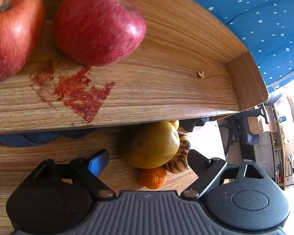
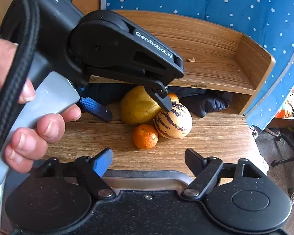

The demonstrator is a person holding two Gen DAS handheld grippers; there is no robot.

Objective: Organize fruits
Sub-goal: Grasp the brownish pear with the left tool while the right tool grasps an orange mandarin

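Observation:
Two red apples (image 1: 98, 25) (image 1: 11, 29) sit on top of the wooden shelf (image 1: 166, 78). Below it, on the table (image 2: 205, 141), a yellow-green fruit (image 2: 137, 105), a striped melon (image 2: 173, 121) and a mandarin (image 2: 145, 137) cluster together, with a second orange fruit (image 2: 173, 97) partly hidden behind them. My left gripper (image 1: 147, 160) is open and empty, and in the right wrist view the left gripper (image 2: 130, 105) has one finger on each side of the yellow-green fruit. My right gripper (image 2: 149, 156) is open and empty, near the table's front edge, short of the mandarin.
A red stain (image 1: 78, 92) and a small crumb (image 1: 201, 74) mark the shelf top. Dark blue cloth (image 2: 205, 99) is bunched under the shelf. A blue dotted backrest (image 2: 245, 4) stands behind. A person's hand (image 2: 29, 121) holds the left gripper. A chair base (image 2: 288, 150) stands right of the table.

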